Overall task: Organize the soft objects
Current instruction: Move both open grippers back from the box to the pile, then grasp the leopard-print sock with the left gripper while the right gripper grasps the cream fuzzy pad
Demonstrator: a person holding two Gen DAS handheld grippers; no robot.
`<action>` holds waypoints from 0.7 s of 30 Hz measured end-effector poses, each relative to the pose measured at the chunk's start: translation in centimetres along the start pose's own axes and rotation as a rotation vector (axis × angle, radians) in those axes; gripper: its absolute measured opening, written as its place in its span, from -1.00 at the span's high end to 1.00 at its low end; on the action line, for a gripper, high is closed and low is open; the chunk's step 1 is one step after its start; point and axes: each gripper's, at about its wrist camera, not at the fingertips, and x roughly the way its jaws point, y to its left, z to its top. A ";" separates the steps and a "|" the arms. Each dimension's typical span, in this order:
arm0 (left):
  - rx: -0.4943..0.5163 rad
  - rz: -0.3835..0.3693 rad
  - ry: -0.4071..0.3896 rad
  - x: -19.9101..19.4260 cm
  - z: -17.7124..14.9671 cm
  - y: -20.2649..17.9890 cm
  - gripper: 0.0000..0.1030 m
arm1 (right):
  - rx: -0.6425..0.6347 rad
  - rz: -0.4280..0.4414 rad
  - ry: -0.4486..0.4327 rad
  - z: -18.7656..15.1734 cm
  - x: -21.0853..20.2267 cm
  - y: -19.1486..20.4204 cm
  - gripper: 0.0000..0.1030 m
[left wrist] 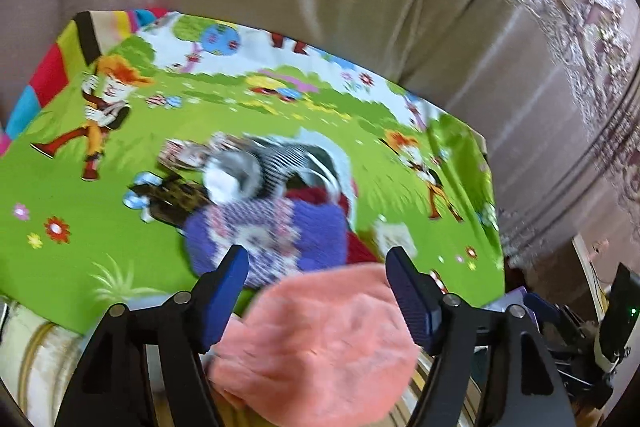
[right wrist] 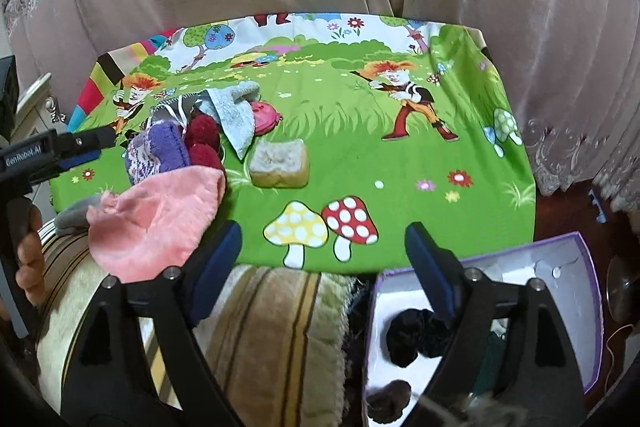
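While both hand-held grippers (left wrist: 316, 263) (right wrist: 324, 239) gape empty, pink cloth (right wrist: 156, 223) overhangs the table's (right wrist: 400, 163) near edge.

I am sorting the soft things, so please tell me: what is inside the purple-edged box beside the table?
In the purple-edged box, dark fuzzy bundles lie on its white floor. The right hand-held gripper covers part of the inside, so the rest cannot be seen.

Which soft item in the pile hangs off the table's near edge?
The pink fuzzy cloth: it droops over the cartoon tablecloth's near edge. The purple knit piece, dark red pompoms and grey towel all lie fully on top.
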 end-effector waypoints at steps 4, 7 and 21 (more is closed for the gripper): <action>-0.044 0.020 -0.011 -0.3 1.5 1.9 -0.53 | -0.001 -0.046 0.007 1.1 0.9 1.0 -0.74; -0.071 0.091 -0.016 -0.2 2.7 3.2 -0.58 | -0.019 -0.067 -0.004 1.9 1.3 1.7 -0.79; -0.394 0.087 0.034 2.8 5.6 11.4 -0.59 | -0.042 0.043 0.043 4.5 5.8 3.2 -0.80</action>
